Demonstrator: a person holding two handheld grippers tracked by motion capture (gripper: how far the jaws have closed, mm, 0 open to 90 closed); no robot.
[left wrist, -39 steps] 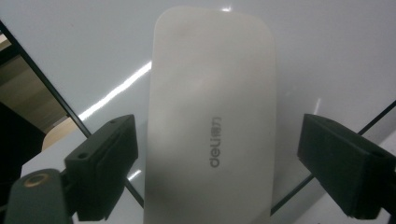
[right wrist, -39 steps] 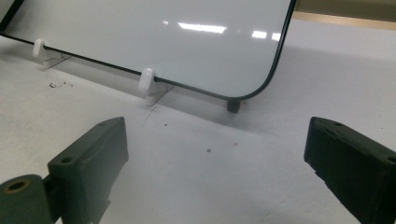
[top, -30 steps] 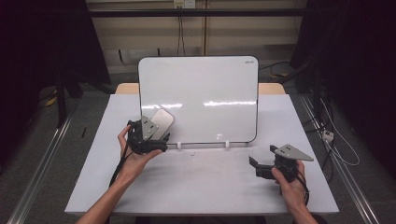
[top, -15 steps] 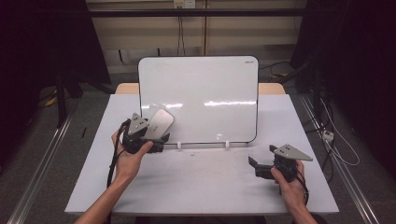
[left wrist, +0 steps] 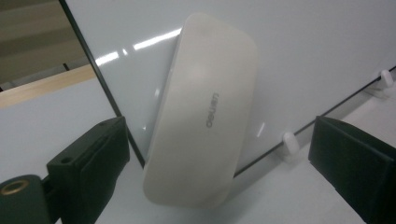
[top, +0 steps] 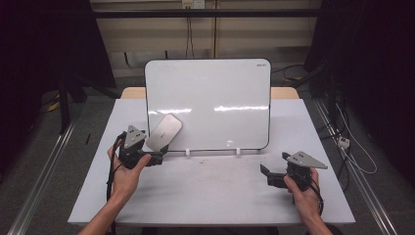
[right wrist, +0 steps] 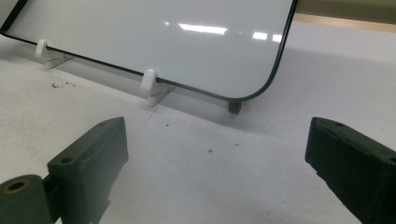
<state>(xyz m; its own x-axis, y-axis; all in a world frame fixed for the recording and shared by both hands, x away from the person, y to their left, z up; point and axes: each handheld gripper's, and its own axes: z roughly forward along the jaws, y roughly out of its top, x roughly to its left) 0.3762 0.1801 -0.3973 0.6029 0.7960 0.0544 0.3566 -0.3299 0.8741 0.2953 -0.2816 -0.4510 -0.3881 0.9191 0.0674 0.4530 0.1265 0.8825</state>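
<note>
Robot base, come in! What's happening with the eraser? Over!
Left gripper open, right gripper open, idle. Eraser sits on whiteboard, unheld. Nothing blocking.

An eraser point(top: 164, 131) sits on the whiteboard's point(top: 215, 98) lower left corner; the whiteboard stands upright on the table point(top: 210, 191)

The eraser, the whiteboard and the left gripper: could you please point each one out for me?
eraser point(left wrist: 205, 116): left gripper view, middle of its pale face, by the lettering.
whiteboard point(top: 215, 93): high view, bare middle of its white surface.
left gripper point(top: 159, 157): high view, between its jaw tips.
</note>
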